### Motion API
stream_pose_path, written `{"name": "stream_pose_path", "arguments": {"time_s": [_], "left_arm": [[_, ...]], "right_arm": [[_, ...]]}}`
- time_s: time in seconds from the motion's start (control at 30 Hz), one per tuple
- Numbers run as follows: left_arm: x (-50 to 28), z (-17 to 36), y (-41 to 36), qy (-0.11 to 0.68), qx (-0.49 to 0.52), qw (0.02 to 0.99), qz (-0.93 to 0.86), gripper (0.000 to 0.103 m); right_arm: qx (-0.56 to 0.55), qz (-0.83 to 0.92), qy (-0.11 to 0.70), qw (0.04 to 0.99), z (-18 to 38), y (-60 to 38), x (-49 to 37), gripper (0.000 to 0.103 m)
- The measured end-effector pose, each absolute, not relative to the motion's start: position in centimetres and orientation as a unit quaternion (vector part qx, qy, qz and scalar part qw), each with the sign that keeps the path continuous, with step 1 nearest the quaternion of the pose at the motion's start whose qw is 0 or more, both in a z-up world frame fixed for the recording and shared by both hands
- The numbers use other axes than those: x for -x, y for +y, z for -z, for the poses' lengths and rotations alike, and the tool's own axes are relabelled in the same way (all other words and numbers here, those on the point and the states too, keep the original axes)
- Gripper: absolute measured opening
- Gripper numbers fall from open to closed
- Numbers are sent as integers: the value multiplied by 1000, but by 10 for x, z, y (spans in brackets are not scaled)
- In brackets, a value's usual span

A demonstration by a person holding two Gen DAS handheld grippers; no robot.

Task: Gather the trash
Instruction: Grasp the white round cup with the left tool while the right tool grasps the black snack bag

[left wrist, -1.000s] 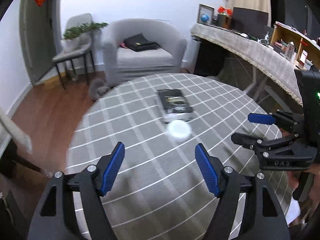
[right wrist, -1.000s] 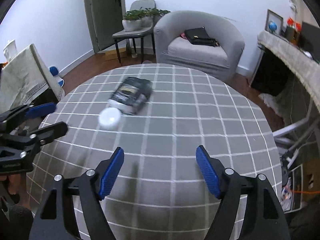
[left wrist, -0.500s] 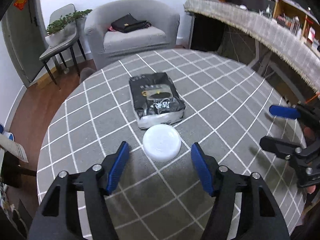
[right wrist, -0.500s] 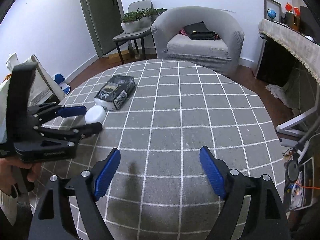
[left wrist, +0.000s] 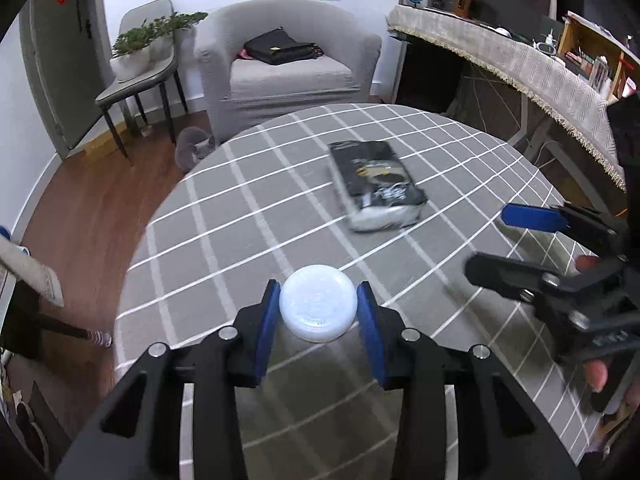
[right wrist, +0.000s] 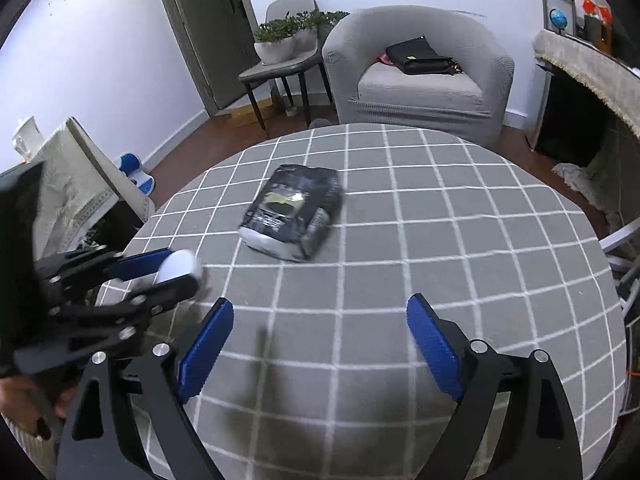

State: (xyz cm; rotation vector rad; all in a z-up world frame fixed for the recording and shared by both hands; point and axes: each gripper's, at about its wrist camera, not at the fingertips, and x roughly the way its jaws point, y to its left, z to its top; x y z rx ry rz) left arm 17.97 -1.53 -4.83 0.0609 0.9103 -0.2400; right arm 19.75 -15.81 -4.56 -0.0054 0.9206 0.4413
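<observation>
A white round lid (left wrist: 318, 308) sits between the blue pads of my left gripper (left wrist: 318, 286), whose jaws are closing; both pads touch its rim just above the grey checked tablecloth (left wrist: 240, 240). The right wrist view shows the same lid (right wrist: 178, 268) in the left gripper (right wrist: 180, 271) at the table's left edge. A black and silver snack bag (left wrist: 376, 176) (right wrist: 294, 210) lies flat further out on the table. My right gripper (right wrist: 320, 302) is opening over bare cloth with nothing between its fingers; it also shows at the right (left wrist: 500, 240).
Beyond the round table stand a grey armchair (right wrist: 416, 72) holding a black handbag (right wrist: 420, 56) and a chair with potted plants (right wrist: 288, 40). A grey cat (left wrist: 192, 152) sits on the wooden floor. A cloth-draped counter (left wrist: 500, 52) runs along the right.
My left gripper advanced onto the white lid and its jaws narrowed until the pads met the rim. The right gripper's jaws widened and it shifted over the table.
</observation>
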Motion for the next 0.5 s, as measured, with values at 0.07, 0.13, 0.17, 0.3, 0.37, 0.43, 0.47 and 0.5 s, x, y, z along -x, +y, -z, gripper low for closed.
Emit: {"name": "stream_pose_path", "arguments": {"time_s": [0.07, 0.13, 0.17, 0.3, 0.37, 0.43, 0.47, 0.5], "left_arm": [[-172, 46, -4, 438, -20, 892, 111, 42], [-161, 44, 8, 439, -10, 892, 109, 42], [-158, 44, 11, 440, -8, 892, 107, 42], [-136, 43, 25, 434, -4, 894, 114, 42], [-129, 41, 36, 432, 17, 893, 124, 42], [-122, 38, 47, 424, 18, 897, 122, 42], [-120, 36, 52, 421, 18, 899, 118, 42], [-117, 36, 60, 419, 21, 900, 115, 42]], "right_arm": [[0, -205, 443, 873, 47, -150, -202, 89], [2, -198, 449, 871, 51, -138, -206, 90], [6, -194, 452, 871, 53, -135, -208, 90], [27, -159, 452, 877, 56, -118, -212, 92], [27, -150, 451, 879, 56, -113, -216, 92], [28, -138, 450, 882, 57, -110, -222, 93], [29, -133, 451, 882, 57, -108, -225, 93], [30, -127, 451, 883, 58, -106, -228, 93]]}}
